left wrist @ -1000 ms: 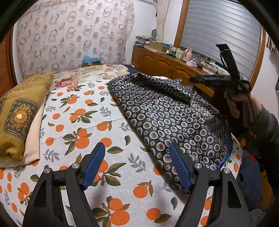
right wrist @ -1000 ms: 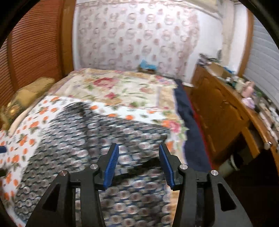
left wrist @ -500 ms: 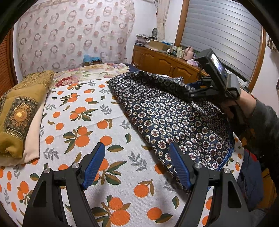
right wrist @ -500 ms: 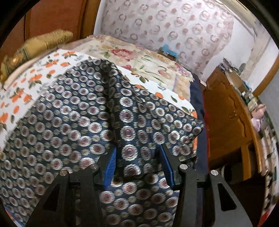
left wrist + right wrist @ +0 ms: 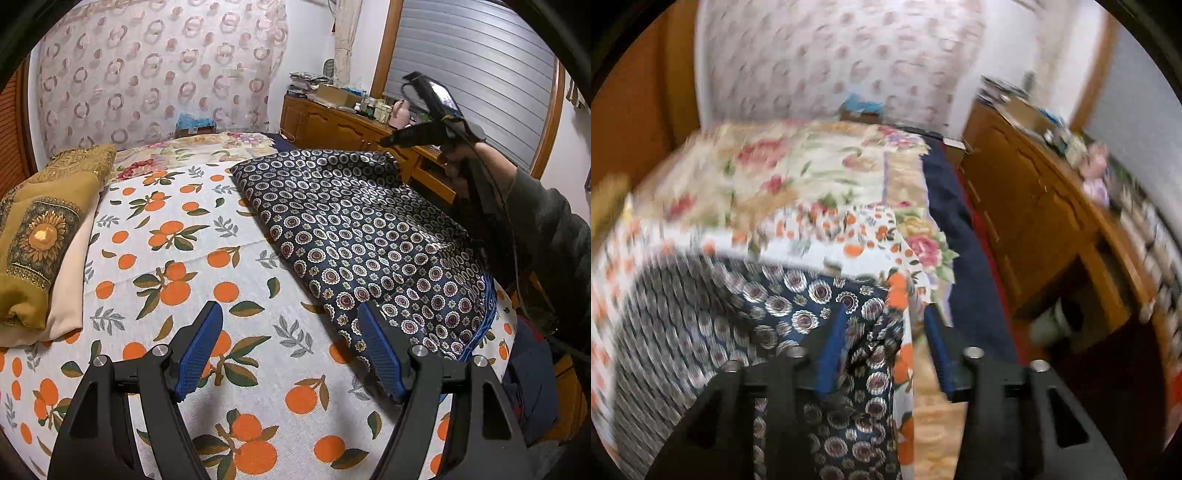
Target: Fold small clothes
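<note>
R tongs [image 5: 882, 343] now lifted off navy medallion-print cloth [image 5: 369, 236], parted, empty; L tongs [image 5: 290, 347] parted too.

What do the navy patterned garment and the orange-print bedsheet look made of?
Navy patterned garment: probably a thin, silky woven fabric; it drapes softly, and its medallions glint in the right wrist view. Orange-print bedsheet: likely matte cotton or a blend; no shine, with a crisp fold line. Neither fibre can be confirmed.
</note>
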Available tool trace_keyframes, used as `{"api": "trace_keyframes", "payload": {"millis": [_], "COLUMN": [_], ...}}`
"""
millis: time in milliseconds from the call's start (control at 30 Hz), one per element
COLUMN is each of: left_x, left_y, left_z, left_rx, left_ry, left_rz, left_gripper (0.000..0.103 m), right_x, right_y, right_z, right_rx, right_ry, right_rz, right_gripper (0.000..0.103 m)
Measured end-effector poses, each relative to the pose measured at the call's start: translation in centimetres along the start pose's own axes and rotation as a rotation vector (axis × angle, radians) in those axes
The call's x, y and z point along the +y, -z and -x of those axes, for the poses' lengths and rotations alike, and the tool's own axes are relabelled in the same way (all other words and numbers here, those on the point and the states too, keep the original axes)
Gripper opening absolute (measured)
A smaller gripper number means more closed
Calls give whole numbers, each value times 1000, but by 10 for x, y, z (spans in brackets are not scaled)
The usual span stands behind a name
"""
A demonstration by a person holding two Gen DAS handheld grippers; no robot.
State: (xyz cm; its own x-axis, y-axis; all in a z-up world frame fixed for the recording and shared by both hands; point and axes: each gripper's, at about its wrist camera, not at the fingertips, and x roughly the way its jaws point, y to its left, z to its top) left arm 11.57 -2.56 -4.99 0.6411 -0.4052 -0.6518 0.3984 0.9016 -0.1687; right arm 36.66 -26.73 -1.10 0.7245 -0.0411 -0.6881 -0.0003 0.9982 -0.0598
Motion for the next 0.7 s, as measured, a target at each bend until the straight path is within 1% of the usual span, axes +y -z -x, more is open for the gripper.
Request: {"api": "trace_keyframes", "payload": {"millis": [67, 167, 233, 300, 367, 433, 600, 700], "left_x": [0, -1, -3, -6, -9, -12, -23, -29], "left_y": [0, -1, -1, -1, 0, 1, 3, 4], "left_z": [0, -1, -1, -2, -4, -5, -11, -15], "left_rx": [-3, -4, -2, 2, 6, 14, 31, 44], "left_ry": [2, 5, 7, 11, 13, 22, 36, 41], "left_rz": [2, 4, 2, -3, -12, -17, -34, -47], "left_gripper": [76, 76, 76, 76, 76, 76, 76, 76], "right_x": [-6, -4, -3, -6, -7, -5, 1, -2], "right_y": [2, 13, 29, 44, 69, 94, 164, 189], "right_z": [1, 3, 8, 17, 28, 37, 60, 67], "right_rx": [-17, -23, -25, -29, -33, -42, -19, -12], "right_ry": [-1, -33, -59, -107, -142, -157, -178, -191], "right_rz": [-38, -6, 9, 20, 32, 60, 127, 137], "right_gripper": [51, 51, 51, 51, 51, 51, 51, 51]}}
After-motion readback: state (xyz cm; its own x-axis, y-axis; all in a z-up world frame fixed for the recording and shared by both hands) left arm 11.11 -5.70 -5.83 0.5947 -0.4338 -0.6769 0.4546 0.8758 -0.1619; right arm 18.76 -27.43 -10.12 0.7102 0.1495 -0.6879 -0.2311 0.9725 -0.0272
